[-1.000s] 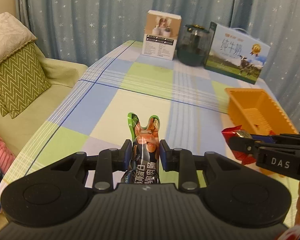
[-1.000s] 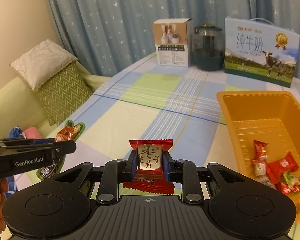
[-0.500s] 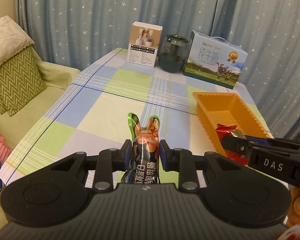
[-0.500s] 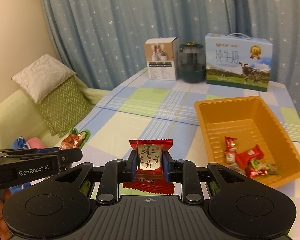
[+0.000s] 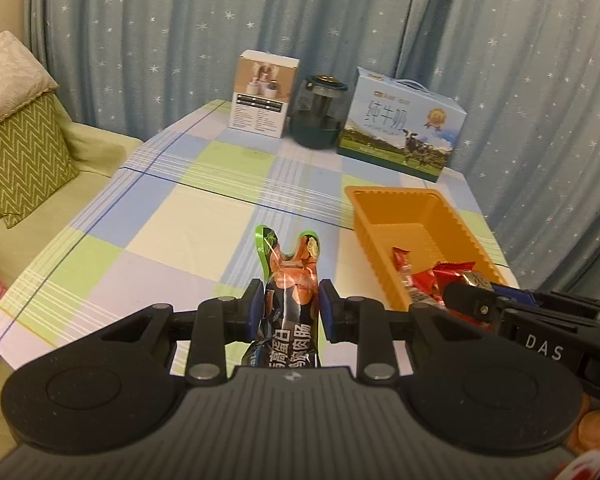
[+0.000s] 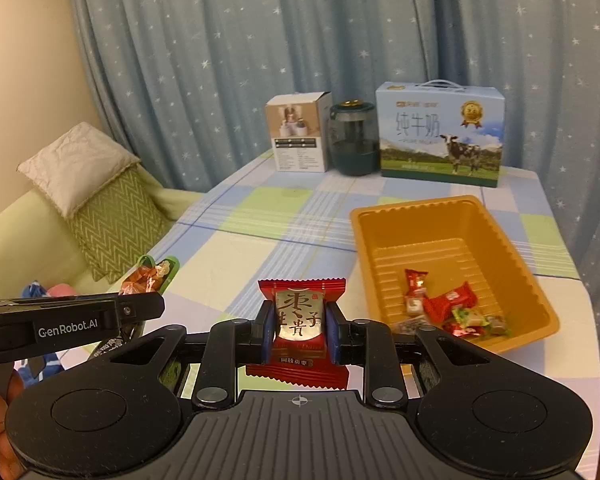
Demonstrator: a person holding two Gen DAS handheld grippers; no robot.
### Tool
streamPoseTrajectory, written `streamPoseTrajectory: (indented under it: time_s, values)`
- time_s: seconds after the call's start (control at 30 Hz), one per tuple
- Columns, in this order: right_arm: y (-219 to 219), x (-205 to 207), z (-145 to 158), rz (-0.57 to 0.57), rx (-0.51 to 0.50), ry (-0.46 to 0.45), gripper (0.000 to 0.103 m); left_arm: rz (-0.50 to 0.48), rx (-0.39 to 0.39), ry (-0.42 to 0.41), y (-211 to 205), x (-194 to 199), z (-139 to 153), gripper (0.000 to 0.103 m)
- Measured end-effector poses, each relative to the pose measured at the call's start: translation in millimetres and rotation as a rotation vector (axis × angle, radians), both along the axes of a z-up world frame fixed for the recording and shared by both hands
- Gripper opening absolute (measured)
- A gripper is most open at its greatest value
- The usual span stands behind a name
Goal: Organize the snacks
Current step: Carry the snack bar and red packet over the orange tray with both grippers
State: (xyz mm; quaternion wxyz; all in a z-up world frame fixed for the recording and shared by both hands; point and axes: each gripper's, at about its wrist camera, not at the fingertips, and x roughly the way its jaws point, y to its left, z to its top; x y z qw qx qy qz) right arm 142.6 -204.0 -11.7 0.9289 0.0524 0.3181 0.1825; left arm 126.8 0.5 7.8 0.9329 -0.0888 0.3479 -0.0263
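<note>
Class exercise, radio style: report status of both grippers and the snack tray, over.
Left gripper shut on sausage snack. Right gripper shut on red candy. Orange tray holds several sweets, path clear.

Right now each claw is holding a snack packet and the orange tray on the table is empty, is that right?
Not quite: the orange tray is not empty. The right wrist view shows several wrapped sweets lying in its near end. The rest holds: left claw grips a sausage packet, right claw a red packet.
</note>
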Motion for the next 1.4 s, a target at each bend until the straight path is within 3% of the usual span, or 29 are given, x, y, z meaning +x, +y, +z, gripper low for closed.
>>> streamPoseTrajectory:
  time_s: [0.7,1.4]
  values:
    - [-89.4,19.8,-1.8,-0.127,-0.024,-0.001,0.027,-0.134,-0.056,0.002,-94.1,43.6,5.2,0.026]
    - [-131.1,100.6,-38.5,-0.169,-0.041,0.041,0.027,-0.185,-0.114,0.071,-144.2,131.0,-39.4,0.026]
